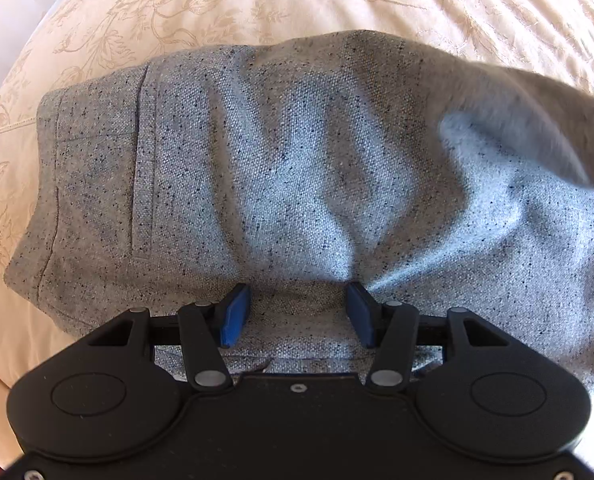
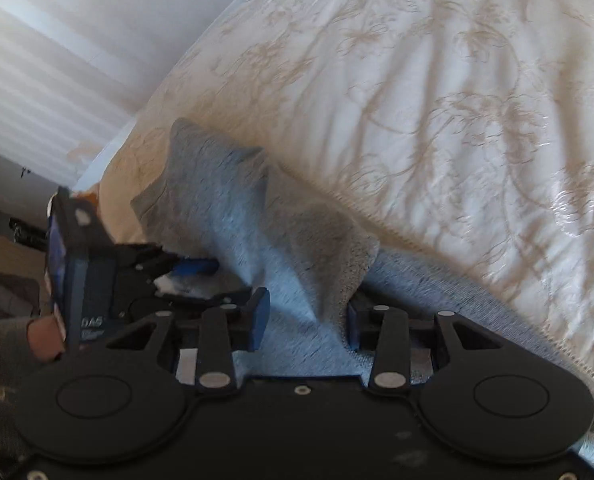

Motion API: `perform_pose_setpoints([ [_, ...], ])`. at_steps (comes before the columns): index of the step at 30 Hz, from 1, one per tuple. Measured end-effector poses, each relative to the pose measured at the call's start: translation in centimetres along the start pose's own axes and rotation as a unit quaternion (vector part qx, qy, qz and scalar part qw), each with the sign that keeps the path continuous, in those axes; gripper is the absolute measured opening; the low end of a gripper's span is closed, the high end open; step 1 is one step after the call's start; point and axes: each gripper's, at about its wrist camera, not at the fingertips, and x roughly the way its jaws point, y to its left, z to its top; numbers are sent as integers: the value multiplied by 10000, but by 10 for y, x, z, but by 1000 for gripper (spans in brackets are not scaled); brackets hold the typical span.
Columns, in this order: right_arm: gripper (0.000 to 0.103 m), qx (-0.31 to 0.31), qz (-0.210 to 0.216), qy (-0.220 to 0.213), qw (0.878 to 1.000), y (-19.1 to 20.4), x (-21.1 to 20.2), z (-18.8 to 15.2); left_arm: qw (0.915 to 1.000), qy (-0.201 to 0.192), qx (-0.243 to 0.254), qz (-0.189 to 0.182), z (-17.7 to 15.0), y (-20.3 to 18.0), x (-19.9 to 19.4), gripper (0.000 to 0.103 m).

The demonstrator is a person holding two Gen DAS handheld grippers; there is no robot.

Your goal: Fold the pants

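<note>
From your left wrist, the grey speckled pants (image 1: 297, 168) lay on the cream floral bedspread (image 1: 177, 8), and your left gripper (image 1: 297, 314) stood open, fabric between its blue pads (image 1: 233, 316) but not pinched. From your right wrist, your right gripper (image 2: 307, 320) stood open over a raised fold of the pants (image 2: 257, 232), pads clear.

Free room: cream floral bedspread (image 1: 257, 4) bare beyond the far edge of the pants (image 1: 297, 160) and along their waistband end; open quilt also at the right in the right wrist view.

Obstacles: a raised, blurred flap of pants cloth (image 2: 329, 240) stands tented just ahead of the right gripper (image 2: 307, 320). The left gripper (image 2: 185, 276), with the hand (image 2: 43, 336) holding it, occupies the bed's near edge, close beside the right gripper.
</note>
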Motion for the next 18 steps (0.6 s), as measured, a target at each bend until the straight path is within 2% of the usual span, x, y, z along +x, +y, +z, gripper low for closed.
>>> perform_pose_setpoints([
  [3, 42, 74, -104, -129, 9998, 5, 8, -11, 10000, 0, 5, 0, 0, 1, 1, 59],
  [5, 42, 600, -179, -377, 9973, -11, 11, -6, 10000, -2, 35, -1, 1, 1, 1, 59],
  [7, 42, 1123, 4, -586, 9919, -28, 11, 1, 10000, -6, 46, -14, 1, 2, 2, 59],
  [10, 42, 1845, 306, -720, 9797, -52, 14, 15, 10000, -25, 71, -31, 2, 3, 2, 59],
  [13, 42, 2312, 688, -519, 9691, -68, 27, 24, 9999, -45, 84, -37, 0, 4, 2, 59],
  [15, 42, 2738, 1035, -393, 9554, -81, 41, 30, 9999, -49, 84, -41, 0, 4, 3, 59],
  [18, 42, 3183, 1252, -686, 9372, -96, 47, 40, 9999, -69, 80, -50, -1, 5, 4, 59],
])
